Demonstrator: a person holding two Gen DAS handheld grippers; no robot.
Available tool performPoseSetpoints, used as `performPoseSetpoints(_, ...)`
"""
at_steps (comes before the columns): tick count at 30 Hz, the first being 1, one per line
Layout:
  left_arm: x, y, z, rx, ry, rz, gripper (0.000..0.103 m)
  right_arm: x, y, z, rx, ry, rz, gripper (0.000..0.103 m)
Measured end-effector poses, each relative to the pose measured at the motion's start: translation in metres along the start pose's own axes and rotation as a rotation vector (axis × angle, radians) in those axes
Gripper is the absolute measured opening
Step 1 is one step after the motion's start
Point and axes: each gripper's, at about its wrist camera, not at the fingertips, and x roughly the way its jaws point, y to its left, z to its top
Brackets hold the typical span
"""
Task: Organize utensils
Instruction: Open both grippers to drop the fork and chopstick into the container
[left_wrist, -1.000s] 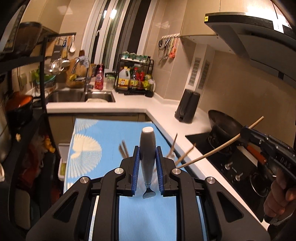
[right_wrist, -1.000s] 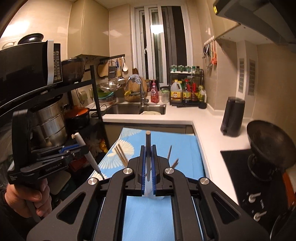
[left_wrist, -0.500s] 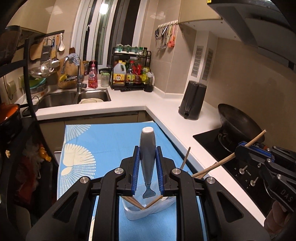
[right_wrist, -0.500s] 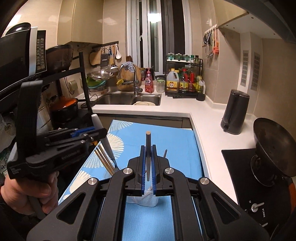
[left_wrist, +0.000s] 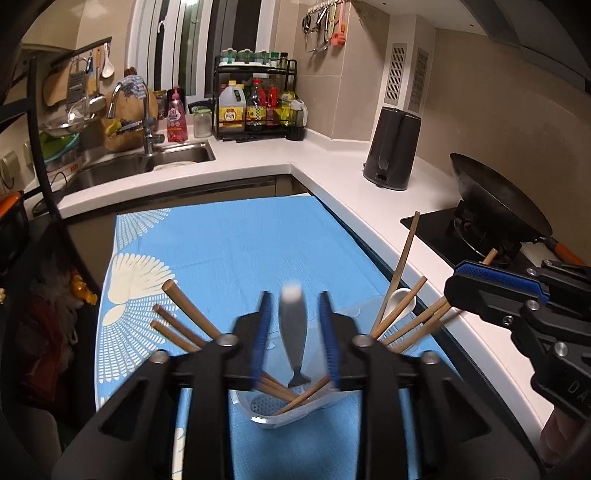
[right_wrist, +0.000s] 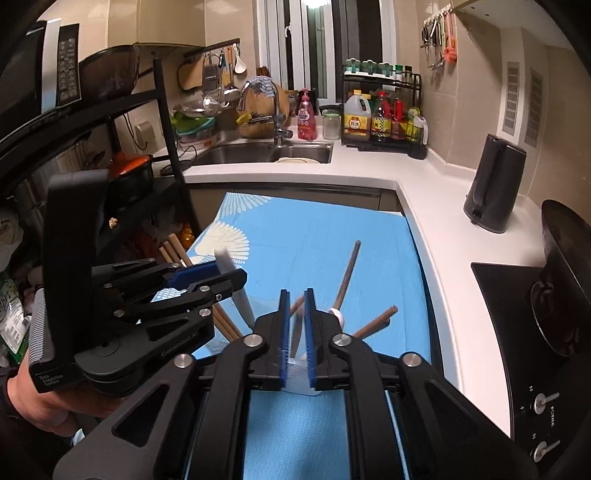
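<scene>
My left gripper (left_wrist: 293, 295) hangs over a clear utensil holder (left_wrist: 280, 410) on the blue cloth (left_wrist: 229, 258). Its jaws are opening, and the blurred grey-handled utensil (left_wrist: 293, 325) stands loose between them, tip down in the holder. Just to the right, my right gripper (right_wrist: 296, 293) is over the same holder (right_wrist: 295, 373). Its jaws are opening too, with a thin blurred chopstick (right_wrist: 295, 332) free between the pads. Several wooden chopsticks (left_wrist: 400, 254) and a white spoon (left_wrist: 400, 299) lean out of the holder. In the right wrist view the left gripper (right_wrist: 221, 275) and its utensil (right_wrist: 242, 302) show at left.
The white counter runs along the right with a dark kettle (left_wrist: 393, 147), a black wok (left_wrist: 495, 199) on the stove, and a bottle rack (left_wrist: 255, 107) at the back. A sink (left_wrist: 147, 162) lies at the far left. A black shelf unit (right_wrist: 110, 147) stands to the left.
Both grippers have come down over the holder. Their jaws, shut on the grey utensil and the chopstick before, now stand apart, and both items have slipped lower into the holder.
</scene>
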Motion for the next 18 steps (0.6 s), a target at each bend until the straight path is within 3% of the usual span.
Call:
performPoseSetpoints(14, -0.037, -0.006, 0.012, 0.008, -0.086, 0.034, 0.037, -0.034, 0.002, 0.008, -0.017, -0.055, -0.066, 0.022)
performPoseSetpoints(18, -0.068, -0.007, 0.016, -0.004, -0.136, 0.043, 0.043, -0.064, 0.005, 0.011, -0.019, -0.116, -0.089, 0.028)
